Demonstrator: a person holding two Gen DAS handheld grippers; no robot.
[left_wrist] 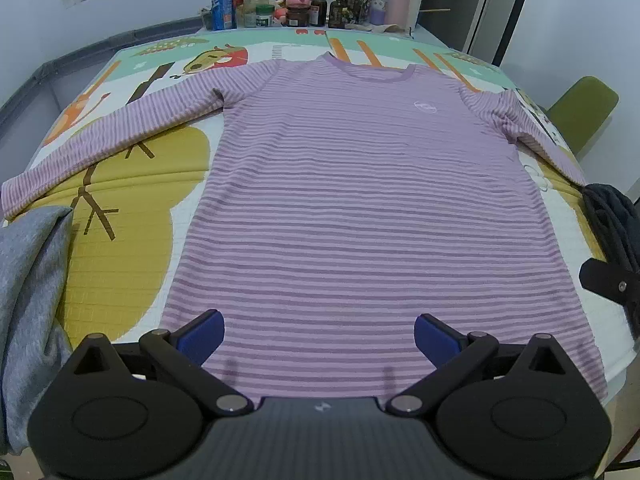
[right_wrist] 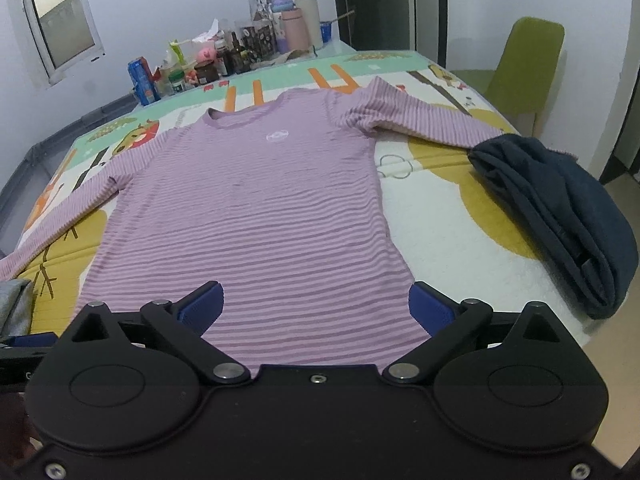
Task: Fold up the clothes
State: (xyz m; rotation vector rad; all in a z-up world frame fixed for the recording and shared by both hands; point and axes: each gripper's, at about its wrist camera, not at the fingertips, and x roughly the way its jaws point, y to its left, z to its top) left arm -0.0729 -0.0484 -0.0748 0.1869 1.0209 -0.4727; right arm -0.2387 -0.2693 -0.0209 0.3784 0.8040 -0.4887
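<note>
A purple striped long-sleeved shirt [left_wrist: 352, 200] lies flat, front up, on a patterned mat [left_wrist: 132, 208], collar far, hem near, both sleeves spread out to the sides. It also shows in the right wrist view [right_wrist: 256, 200]. My left gripper [left_wrist: 319, 334] is open and empty, hovering over the hem near its middle. My right gripper [right_wrist: 315, 306] is open and empty, over the hem's right part. Part of the right gripper [left_wrist: 612, 280] shows at the right edge of the left wrist view.
A folded dark navy garment [right_wrist: 560, 216] lies right of the shirt, on the end of its sleeve. A grey garment [left_wrist: 28, 300] lies at the near left. Bottles, jars and cans [left_wrist: 312, 0] crowd the far end. A green chair [right_wrist: 524, 68] stands at the right.
</note>
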